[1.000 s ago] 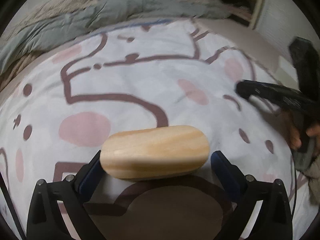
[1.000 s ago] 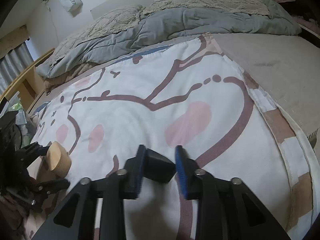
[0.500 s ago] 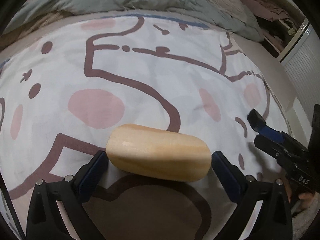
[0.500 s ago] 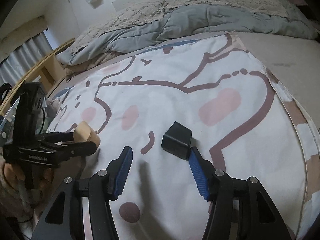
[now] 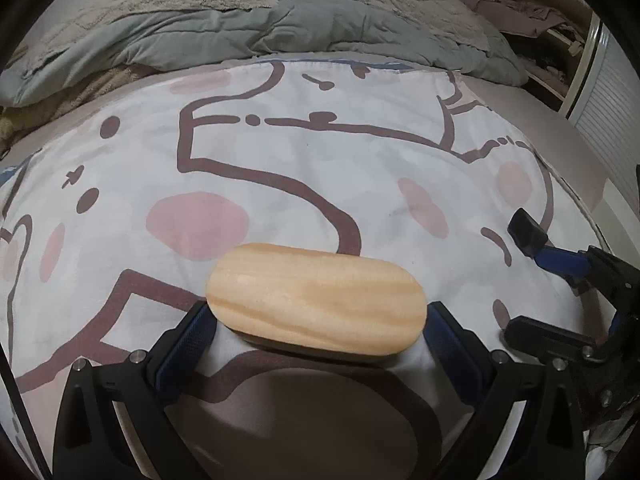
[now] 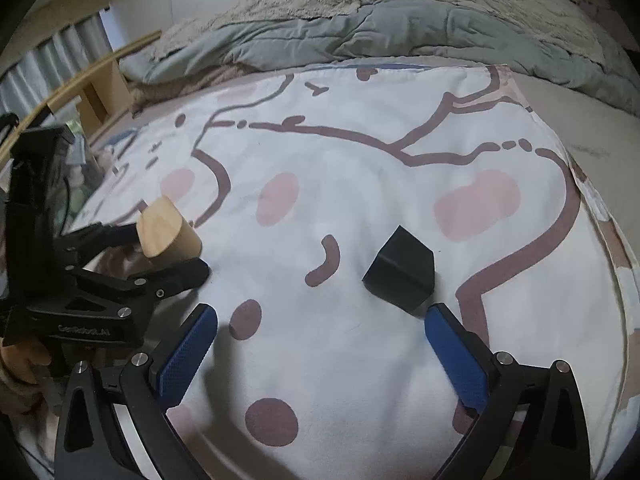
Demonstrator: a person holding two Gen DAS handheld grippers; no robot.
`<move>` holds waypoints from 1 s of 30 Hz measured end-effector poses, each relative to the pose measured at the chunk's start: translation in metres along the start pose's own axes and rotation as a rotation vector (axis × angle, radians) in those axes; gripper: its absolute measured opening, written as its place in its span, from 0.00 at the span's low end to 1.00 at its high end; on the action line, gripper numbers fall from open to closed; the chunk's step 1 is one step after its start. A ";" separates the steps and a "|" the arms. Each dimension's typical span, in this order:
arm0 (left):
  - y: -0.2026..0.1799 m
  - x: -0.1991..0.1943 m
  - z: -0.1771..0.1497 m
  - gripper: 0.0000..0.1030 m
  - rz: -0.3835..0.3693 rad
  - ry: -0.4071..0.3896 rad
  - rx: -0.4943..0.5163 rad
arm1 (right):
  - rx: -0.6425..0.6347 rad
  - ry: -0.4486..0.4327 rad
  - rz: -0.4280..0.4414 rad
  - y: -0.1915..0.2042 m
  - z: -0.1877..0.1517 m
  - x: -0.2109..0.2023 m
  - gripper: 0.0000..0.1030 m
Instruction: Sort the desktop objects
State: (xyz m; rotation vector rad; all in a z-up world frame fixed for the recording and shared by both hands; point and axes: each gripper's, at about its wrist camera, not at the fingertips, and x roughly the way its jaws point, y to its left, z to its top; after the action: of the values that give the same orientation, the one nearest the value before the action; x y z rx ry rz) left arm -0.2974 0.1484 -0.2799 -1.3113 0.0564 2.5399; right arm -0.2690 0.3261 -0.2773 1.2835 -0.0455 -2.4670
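A rounded pale wooden block [image 5: 316,300] is held between the blue pads of my left gripper [image 5: 316,320], just above the patterned white cloth [image 5: 280,168]. The block also shows in the right wrist view [image 6: 168,234], clamped in the left gripper [image 6: 160,256]. A small black box [image 6: 402,270] lies on the cloth [image 6: 360,184] just beyond my right gripper [image 6: 320,336], which is open wide and empty. The black box also shows in the left wrist view [image 5: 528,236], at the tip of the right gripper [image 5: 560,280].
A grey quilt [image 5: 280,28] and beige knitted blanket [image 6: 300,4] are heaped at the far side of the bed. A wooden bed frame and shelf [image 6: 96,84] stand at the left. A white slatted door [image 5: 604,120] is at the right.
My right gripper has let go of the black box, opened wide and drawn back from it. My left gripper keeps its hold on the wooden block and has turned left.
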 end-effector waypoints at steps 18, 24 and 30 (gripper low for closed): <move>0.007 -0.012 -0.005 0.86 -0.026 -0.057 -0.021 | -0.071 0.037 -0.105 0.012 -0.002 0.009 1.00; 0.004 -0.011 -0.007 0.86 0.001 -0.068 0.000 | 0.044 -0.049 -0.024 -0.003 -0.003 -0.004 1.00; 0.003 -0.010 -0.007 0.86 0.001 -0.067 0.000 | 0.116 -0.068 -0.010 -0.014 0.005 -0.008 0.81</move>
State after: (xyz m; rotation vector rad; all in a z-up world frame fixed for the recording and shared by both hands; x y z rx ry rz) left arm -0.2872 0.1421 -0.2759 -1.2249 0.0428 2.5827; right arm -0.2730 0.3410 -0.2710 1.2481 -0.2023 -2.5493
